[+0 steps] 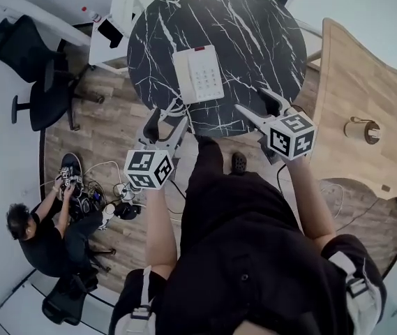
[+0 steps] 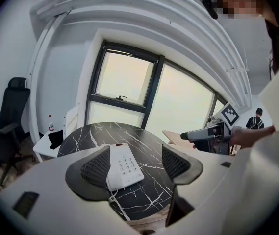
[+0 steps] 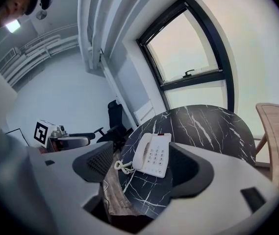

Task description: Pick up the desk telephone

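Desk telephone: the white desk telephone lies flat on the black marbled round tabletop, left of its middle, keypad up, touched by neither tool.
Left hand-held gripper: the left hand-held gripper has its jaws spread wide with nothing in them; its own view frames the telephone in the gap, well beyond the pads.
Right hand-held gripper: the right hand-held gripper is likewise wide open and empty, with the telephone seen past the jaws.
Head view only: a person sitting on the floor among cables, and a wooden table at the right.
Left gripper view only: a small bottle on a white side table.
Right gripper view only: the coiled cord beside the handset, and an office chair.
Arm pose: both forearms reach forward from the body, tools tilted somewhat downward at the tabletop's near edge, the right one nearer the rim.
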A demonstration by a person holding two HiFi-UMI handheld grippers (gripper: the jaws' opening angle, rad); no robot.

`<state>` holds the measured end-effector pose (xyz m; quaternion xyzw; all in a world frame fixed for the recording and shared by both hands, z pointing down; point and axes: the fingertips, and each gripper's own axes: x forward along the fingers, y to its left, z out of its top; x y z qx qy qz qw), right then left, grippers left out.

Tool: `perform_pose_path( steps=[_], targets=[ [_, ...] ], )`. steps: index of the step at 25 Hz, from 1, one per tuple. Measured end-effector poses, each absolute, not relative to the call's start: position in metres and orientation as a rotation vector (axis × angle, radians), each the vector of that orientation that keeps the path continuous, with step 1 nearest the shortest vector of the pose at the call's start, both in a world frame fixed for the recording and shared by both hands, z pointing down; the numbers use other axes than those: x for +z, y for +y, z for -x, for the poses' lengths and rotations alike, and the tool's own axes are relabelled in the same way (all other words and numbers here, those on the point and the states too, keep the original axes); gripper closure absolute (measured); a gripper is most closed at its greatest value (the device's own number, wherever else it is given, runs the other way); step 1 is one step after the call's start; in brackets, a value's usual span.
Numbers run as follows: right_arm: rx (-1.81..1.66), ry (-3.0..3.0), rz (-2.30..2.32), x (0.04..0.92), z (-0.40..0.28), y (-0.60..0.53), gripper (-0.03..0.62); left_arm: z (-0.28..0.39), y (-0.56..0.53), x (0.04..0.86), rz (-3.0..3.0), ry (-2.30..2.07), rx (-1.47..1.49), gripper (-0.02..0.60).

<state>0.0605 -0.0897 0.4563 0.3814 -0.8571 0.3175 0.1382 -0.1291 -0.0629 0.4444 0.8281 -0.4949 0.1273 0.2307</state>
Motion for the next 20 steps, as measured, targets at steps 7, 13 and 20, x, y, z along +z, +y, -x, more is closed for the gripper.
perform_pose_path(
  steps=[7,13,20],
  targets=[
    [0.958,-2.395,-1.15,0.476,-0.036,-0.14,0.255,0.144,-0.132,0.471,-2.287,-1.195,0.357,0.248],
    [1.012,-2.318,-1.127,0.506,-0.019,-0.162,0.255,0.146,-0.164,0.505,-2.257,-1.029,0.354,0.244],
    [1.093,-2.211,-1.104,0.55,-0.01,-0.17,0.255,0.141,-0.179,0.56,-2.144,-0.887,0.35,0.241]
  ],
)
